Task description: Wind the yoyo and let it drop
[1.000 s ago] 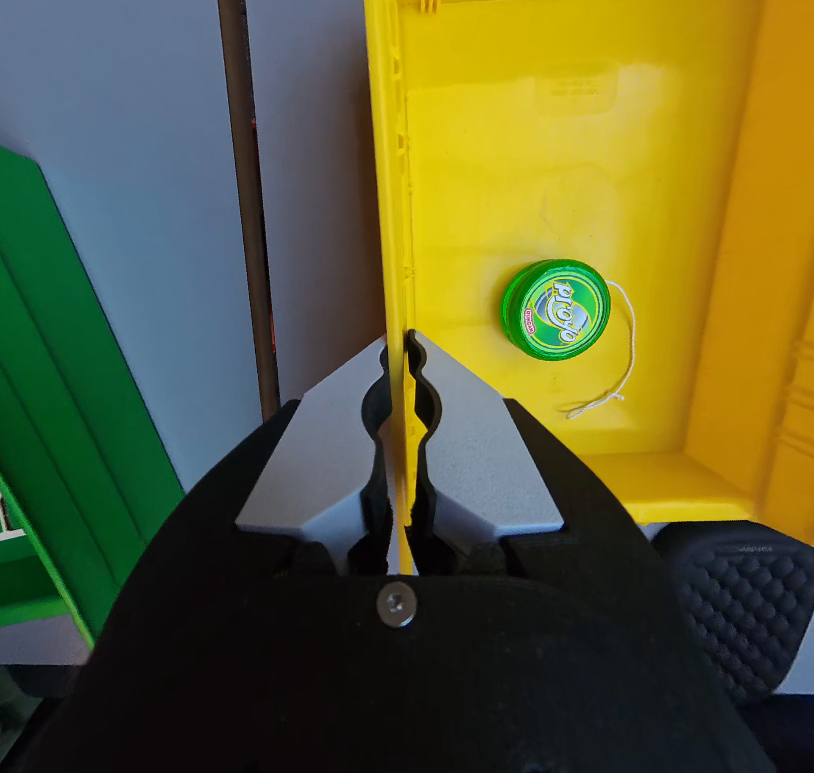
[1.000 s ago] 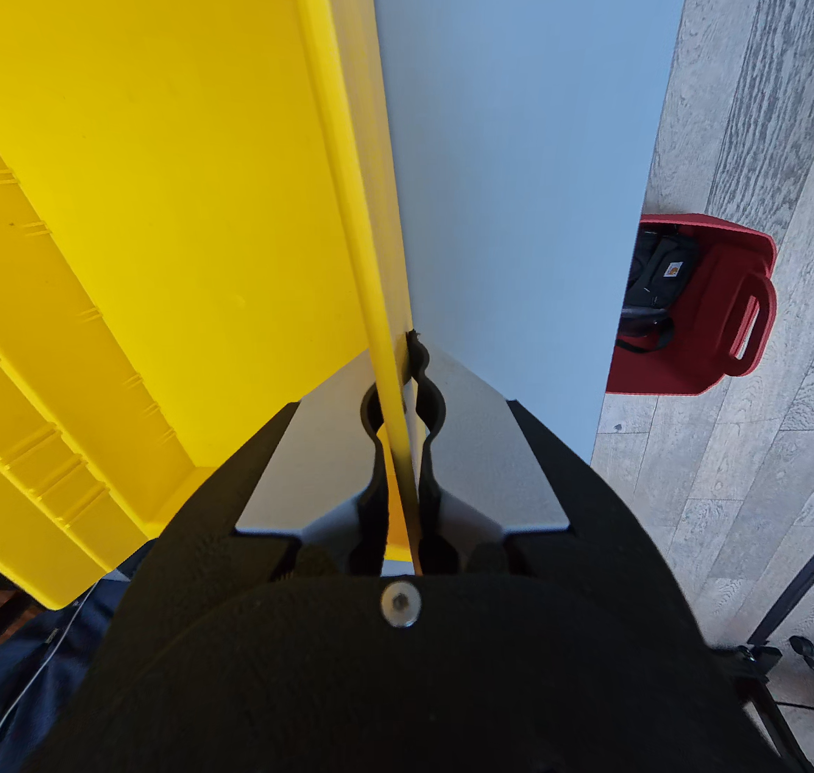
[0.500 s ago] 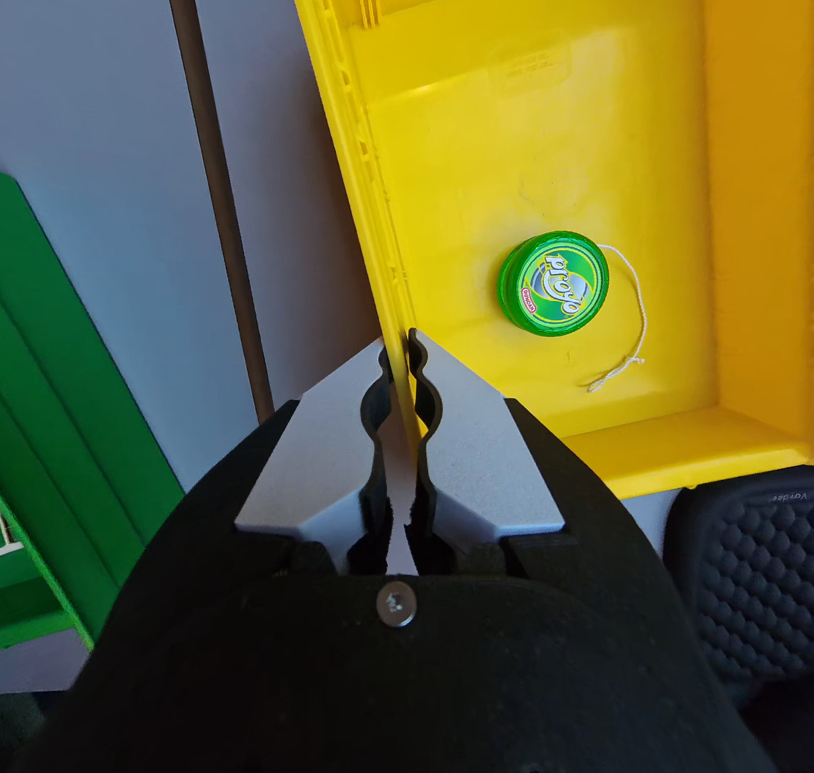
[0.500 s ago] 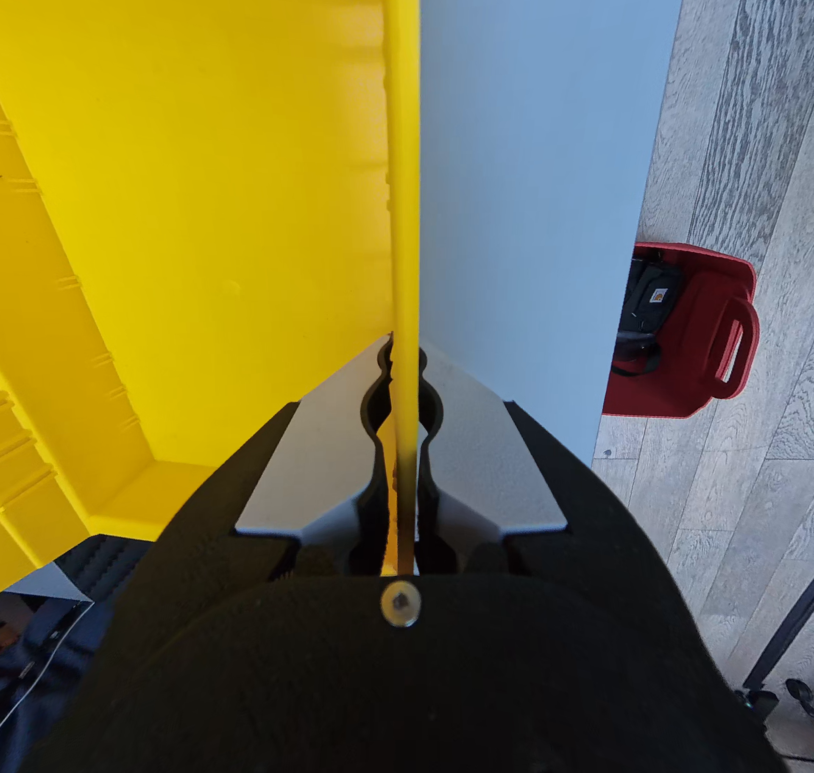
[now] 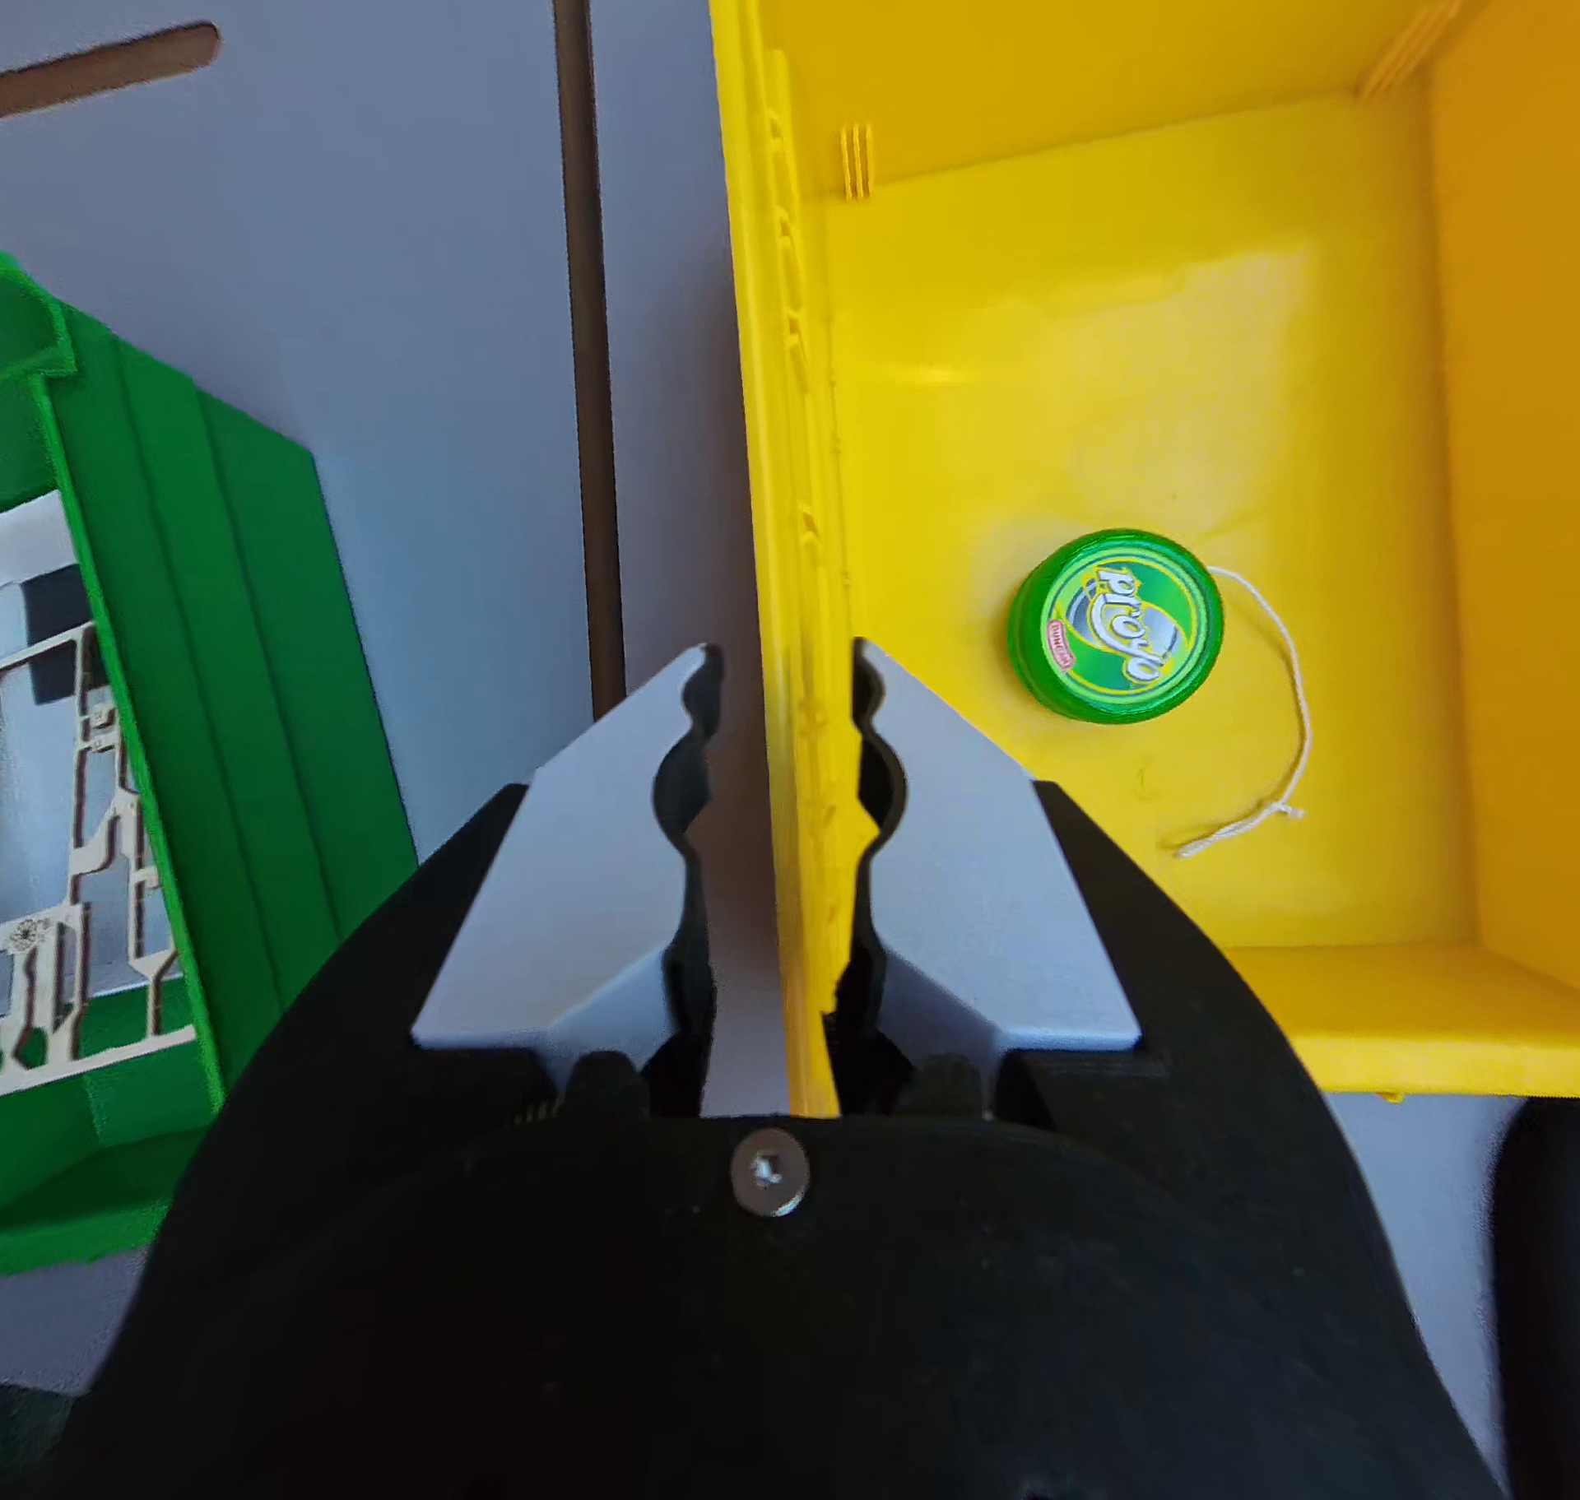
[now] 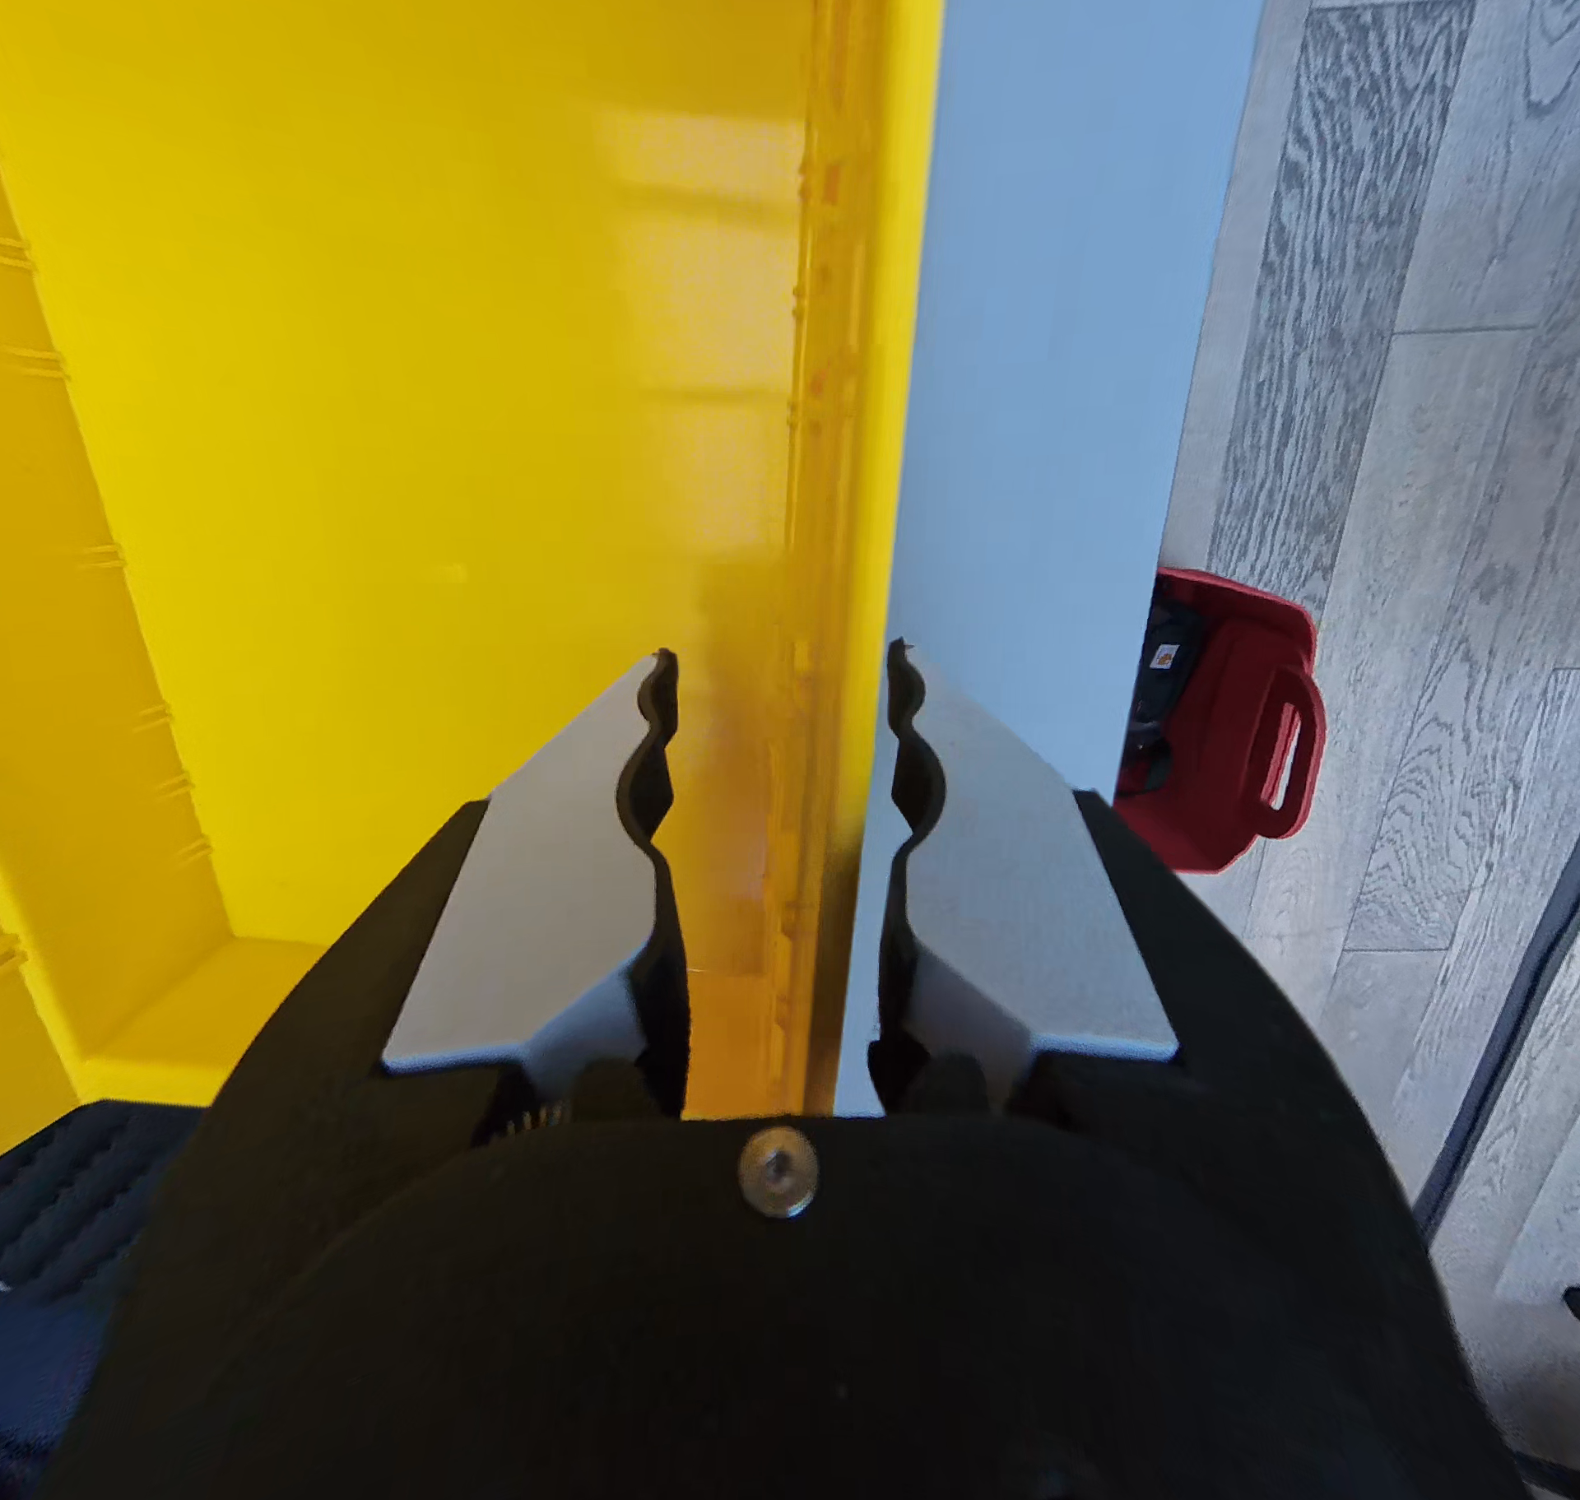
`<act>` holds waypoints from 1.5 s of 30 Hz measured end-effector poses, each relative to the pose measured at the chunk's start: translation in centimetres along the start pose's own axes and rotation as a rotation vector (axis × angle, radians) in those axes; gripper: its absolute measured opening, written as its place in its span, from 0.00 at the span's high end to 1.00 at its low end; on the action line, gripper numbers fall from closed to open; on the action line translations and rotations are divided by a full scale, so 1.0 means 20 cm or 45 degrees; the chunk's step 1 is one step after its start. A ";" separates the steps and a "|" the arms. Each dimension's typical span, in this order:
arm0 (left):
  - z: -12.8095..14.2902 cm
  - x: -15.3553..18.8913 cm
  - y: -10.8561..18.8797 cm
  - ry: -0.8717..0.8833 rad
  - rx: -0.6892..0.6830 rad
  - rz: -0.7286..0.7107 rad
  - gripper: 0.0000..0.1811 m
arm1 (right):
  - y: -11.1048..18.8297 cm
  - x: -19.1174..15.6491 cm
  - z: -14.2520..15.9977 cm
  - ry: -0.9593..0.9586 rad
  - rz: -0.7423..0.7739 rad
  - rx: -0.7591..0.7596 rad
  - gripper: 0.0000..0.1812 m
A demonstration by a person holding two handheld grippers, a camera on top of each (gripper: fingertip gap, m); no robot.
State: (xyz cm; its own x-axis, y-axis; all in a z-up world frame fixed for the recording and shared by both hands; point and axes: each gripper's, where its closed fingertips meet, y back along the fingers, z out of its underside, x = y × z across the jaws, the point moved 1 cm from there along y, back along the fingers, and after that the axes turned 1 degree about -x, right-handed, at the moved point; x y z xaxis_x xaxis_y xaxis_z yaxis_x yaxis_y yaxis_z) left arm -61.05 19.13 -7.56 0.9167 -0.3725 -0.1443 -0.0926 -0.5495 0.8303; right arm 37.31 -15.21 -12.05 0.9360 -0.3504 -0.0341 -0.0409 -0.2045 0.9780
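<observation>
A green yoyo (image 5: 1117, 626) lies flat on the floor of a yellow bin (image 5: 1026, 330), its white string (image 5: 1282, 715) trailing loose to the right. My left gripper (image 5: 785, 662) is open and straddles the bin's left wall (image 5: 799, 604), with the yoyo to its right. My right gripper (image 6: 778, 662) is open and straddles the bin's right wall (image 6: 855, 433). The yoyo is not in the right wrist view.
The bin stands on a pale grey table (image 5: 427, 305). A green bin (image 5: 197, 647) stands to the left, beyond a dark slot (image 5: 590, 348) in the table. A black padded object (image 5: 1539, 1245) is at the near right. A red case (image 6: 1231, 724) lies on the grey wood floor (image 6: 1411, 348). The tips of one gripper are about 105 centimetres away from the tips of the other.
Both grippers were shut on the bin's walls and have opened. The bin has swung back square and the view has pulled back a little.
</observation>
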 end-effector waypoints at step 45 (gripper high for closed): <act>0.00 0.45 0.03 -0.881 -0.240 0.175 0.56 | 0.76 -2.08 0.09 1.158 -0.210 1.520 0.39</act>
State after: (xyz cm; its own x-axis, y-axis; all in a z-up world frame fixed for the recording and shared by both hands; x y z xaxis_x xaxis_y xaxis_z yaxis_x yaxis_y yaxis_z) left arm -52.95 15.38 -8.34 0.4404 -0.8506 -0.2873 -0.0635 -0.3487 0.9351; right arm -2.92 -5.44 3.85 0.8311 0.3276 0.4494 0.2501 -0.9419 0.2243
